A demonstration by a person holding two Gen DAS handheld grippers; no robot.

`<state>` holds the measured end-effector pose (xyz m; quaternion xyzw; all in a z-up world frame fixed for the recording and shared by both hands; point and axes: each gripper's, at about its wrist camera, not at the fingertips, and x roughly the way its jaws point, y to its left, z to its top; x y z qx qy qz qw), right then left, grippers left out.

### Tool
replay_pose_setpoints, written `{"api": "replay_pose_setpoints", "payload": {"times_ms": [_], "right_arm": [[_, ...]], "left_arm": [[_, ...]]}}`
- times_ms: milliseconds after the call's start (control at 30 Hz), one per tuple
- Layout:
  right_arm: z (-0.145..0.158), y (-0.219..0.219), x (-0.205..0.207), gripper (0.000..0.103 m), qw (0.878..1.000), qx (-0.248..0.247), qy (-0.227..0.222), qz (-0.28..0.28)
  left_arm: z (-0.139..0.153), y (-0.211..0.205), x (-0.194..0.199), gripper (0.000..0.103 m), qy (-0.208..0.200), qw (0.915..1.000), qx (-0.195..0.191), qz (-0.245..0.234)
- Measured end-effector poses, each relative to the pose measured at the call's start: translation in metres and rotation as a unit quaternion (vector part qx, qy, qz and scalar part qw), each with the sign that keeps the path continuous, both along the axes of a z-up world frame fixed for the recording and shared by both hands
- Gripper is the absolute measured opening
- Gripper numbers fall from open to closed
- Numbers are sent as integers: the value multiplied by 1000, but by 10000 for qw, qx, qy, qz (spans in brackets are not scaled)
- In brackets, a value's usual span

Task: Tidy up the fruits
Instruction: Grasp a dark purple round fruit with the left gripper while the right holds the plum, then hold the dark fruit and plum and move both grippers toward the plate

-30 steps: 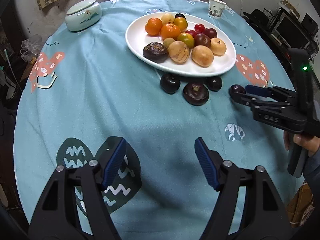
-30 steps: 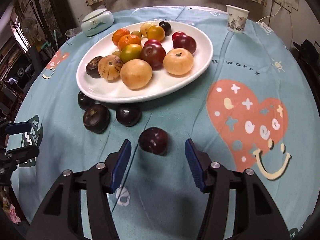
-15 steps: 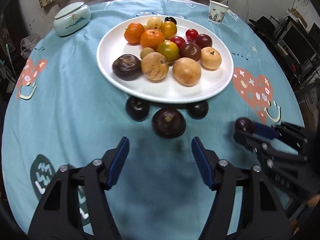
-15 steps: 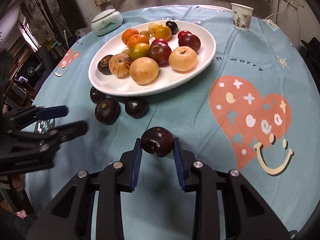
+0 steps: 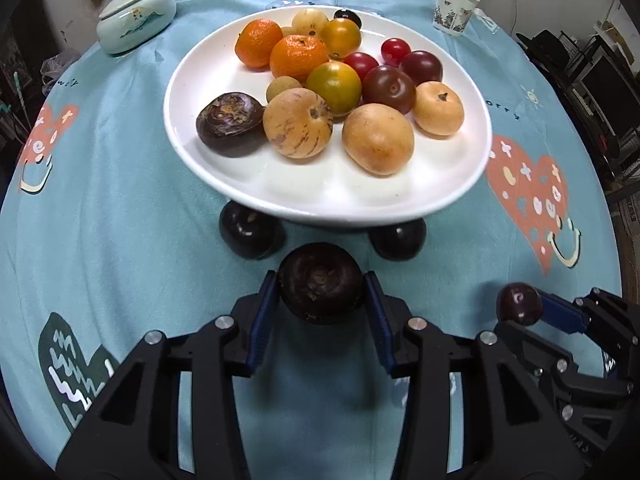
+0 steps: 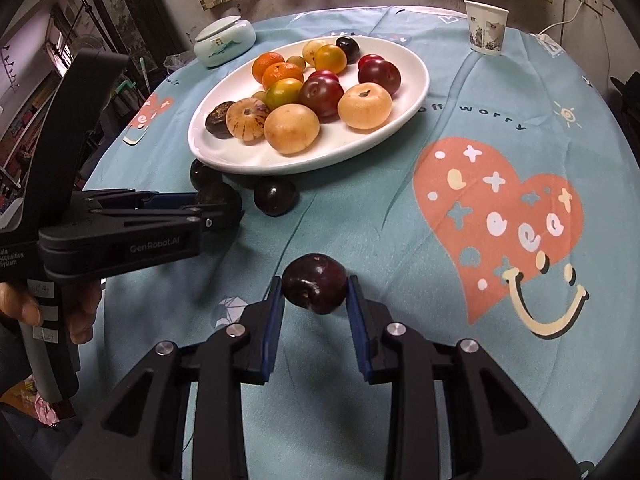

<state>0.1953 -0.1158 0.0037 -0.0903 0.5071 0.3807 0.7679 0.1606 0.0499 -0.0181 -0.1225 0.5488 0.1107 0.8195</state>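
Item 1, my left gripper [image 5: 321, 294], lower centre of the left wrist view: its jaws have just been closing and now the blue pads touch both sides of a dark ridged fruit [image 5: 320, 287] that sits on the cloth [image 5: 120, 208] just below the plate [image 5: 328, 196].

Item 2, my right gripper [image 6: 315, 286], lower centre of the right wrist view: clamped tight on a plum [image 6: 315, 282], pads pressed to both its sides, with its shadow on the cloth underneath.

Item 3, plate, white and oval, upper centre of both views. On it I count two oranges [image 5: 298, 56], several yellow and tan round fruits, red and dark plums, one dark ridged fruit at its left end [image 5: 230, 122].

Item 4, loose fruits on the cloth at the plate's near rim: one dark fruit [image 5: 248, 232] to the left and another [image 5: 398, 238] to the right, both partly under the rim, flanking the one in my left gripper.

Item 5, lidded bowl [image 5: 136, 16], pale green, upper left of the left view.

Item 6, paper cup [image 5: 454, 10], upper right, upright.

Item 7, a hand [image 6: 52, 308] at the left edge of the right view, around the left gripper's handle.
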Motion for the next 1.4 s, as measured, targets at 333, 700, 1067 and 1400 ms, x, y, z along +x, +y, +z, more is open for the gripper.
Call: {"api": "replay_pose_setpoints", "payload": {"times_ms": [333,700,1067,1400], "right_arm": [[23,8,-50,31,9997,197,-86,145],[27,21,-103,32,9995,246,-29,204],[28,39,-116,32,9993,236,-39,287],[22,43,-107,32,9995,164,39,263]], "left_arm": [[50,-24,-51,44,-419,9940,847,-551],[66,-16,-95,44,-536,9915,976,-676],[68,-4,-105,44,-557,9910,977,-724],[61,0,-93,44,-496,9918,895,-768]]}}
